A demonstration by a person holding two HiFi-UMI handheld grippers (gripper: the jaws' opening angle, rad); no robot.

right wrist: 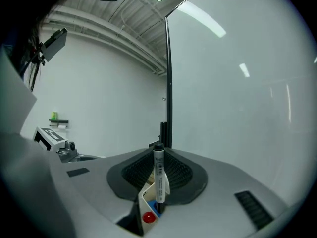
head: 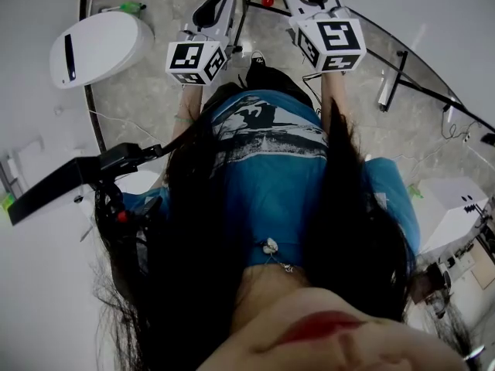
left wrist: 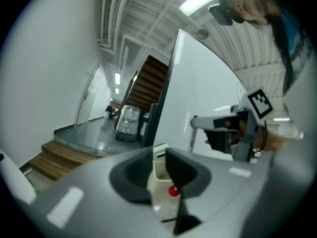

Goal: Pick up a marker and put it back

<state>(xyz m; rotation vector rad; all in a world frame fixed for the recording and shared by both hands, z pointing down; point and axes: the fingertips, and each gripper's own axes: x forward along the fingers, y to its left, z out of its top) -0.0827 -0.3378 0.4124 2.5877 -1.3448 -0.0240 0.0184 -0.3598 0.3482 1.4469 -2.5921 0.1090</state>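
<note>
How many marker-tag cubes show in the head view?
2: left cube and right cube, side by side near the top, above the blue shirt. None looks hidden.

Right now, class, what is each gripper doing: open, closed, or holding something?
Left gripper: open, nothing between its jaws.
Right gripper: closed on the marker.

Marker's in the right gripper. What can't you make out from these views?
Right gripper view: whether the marker is clear of the white holder below; they overlap. Its label print is too small.
Both gripper views: the holder's contents, mostly behind the jaws.
Head view: the marker, behind the body of the right gripper.
</note>
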